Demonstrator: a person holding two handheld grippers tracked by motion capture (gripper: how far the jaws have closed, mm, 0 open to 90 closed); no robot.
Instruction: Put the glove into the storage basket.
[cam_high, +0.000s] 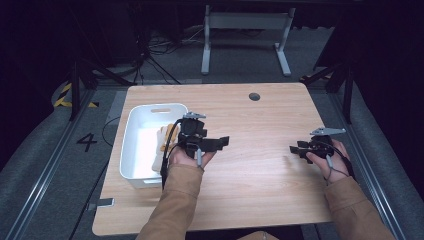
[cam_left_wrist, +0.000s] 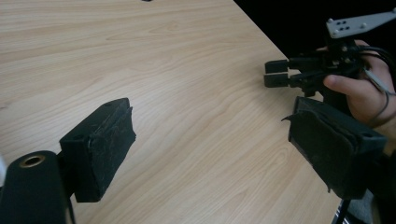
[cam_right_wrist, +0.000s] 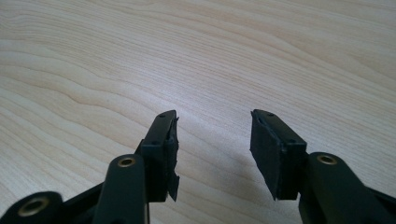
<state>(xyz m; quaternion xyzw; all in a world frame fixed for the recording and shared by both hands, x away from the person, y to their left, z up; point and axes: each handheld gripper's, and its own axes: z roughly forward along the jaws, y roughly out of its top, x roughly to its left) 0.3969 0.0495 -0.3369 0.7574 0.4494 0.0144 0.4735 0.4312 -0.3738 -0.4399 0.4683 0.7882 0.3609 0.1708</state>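
Both grippers are over the wooden table (cam_high: 250, 190), pointed at each other across its middle, nothing in either one. The left gripper (cam_high: 223, 141) sits just right of the white bin (cam_high: 131, 131), its jaws aimed toward the table's right side. In the left gripper view the left gripper (cam_left_wrist: 212, 154) has its two black pads spread wide, bare wood grain between them, no contact with anything. The right gripper (cam_high: 295, 149) is near the right edge of the table, held in the right hand (cam_high: 332, 157), jaws aimed left. In the right gripper view the right gripper (cam_right_wrist: 214, 154) has its jaws parted with a clear gap, only tabletop between them; the foam on the left pad looks frayed at its lower edge. From the left gripper view the right gripper (cam_left_wrist: 275, 73) shows farther off, two stacked black fingers sticking out level, grey three-cornered plate (cam_left_wrist: 359, 22) on top, thumb and fingers wrapped round the body. The grippers are well apart, bare table between. The bin is at the table's left side, long axis running away from the person, handle slot at its far end. Inside it lies a pale object with yellow-orange markings (cam_high: 164, 141), toward the bin's right wall, partly hidden behind the left gripper's body and cable; I can't tell what it is. The left hand (cam_high: 187, 157) is right beside the bin's right rim. A small dark round grommet (cam_high: 254, 96) sits in the far part of the tabletop. Tan sleeves on both forearms.
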